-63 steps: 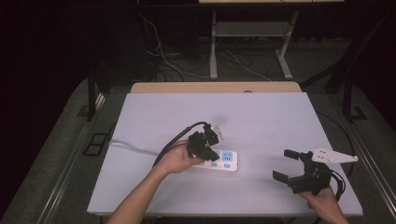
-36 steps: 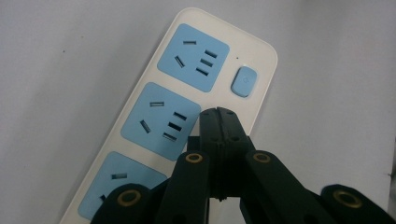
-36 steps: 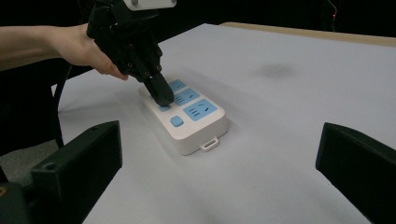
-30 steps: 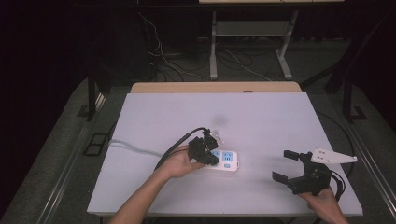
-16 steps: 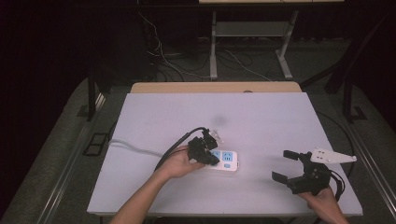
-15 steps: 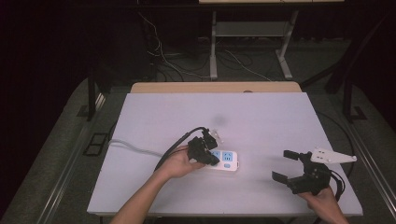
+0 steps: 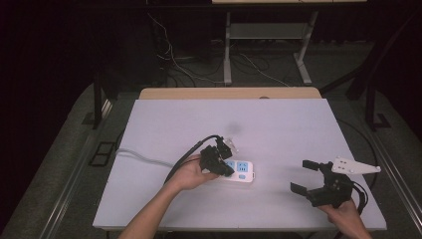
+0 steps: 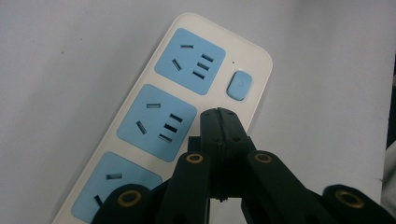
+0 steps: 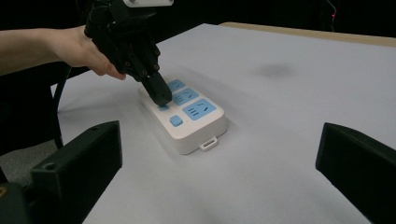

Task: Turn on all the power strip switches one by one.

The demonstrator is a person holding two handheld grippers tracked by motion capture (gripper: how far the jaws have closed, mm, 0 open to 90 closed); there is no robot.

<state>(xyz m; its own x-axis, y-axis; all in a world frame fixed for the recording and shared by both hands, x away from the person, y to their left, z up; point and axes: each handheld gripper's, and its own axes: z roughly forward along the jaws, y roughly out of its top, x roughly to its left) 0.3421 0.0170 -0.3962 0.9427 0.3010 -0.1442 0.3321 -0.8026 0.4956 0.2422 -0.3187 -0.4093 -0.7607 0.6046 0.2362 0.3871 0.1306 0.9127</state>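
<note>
A white power strip (image 7: 242, 172) with blue sockets lies on the grey table, left of centre. In the left gripper view the power strip (image 8: 154, 119) has a blue button (image 8: 239, 85) beside its end socket. My left gripper (image 7: 223, 168) is shut with nothing between its jaws. Its tips (image 8: 218, 112) sit over the strip's edge by the middle socket, just short of the button. In the right gripper view the left gripper (image 9: 161, 99) points down at the strip (image 9: 196, 123), tips close to the button (image 9: 176, 121). My right gripper (image 7: 300, 175) rests open at the front right, jaws wide (image 9: 219, 158), empty.
A grey cord (image 7: 139, 155) runs from the strip toward the table's left edge. The left gripper's black cable (image 7: 186, 155) loops over the hand. The table (image 7: 278, 124) has bare surface between the strip and the right gripper. A wooden-edged desk and floor cables lie beyond.
My left gripper has sunk slightly toward the power strip since the earliest frame. Over the last second nothing has visibly moved.
</note>
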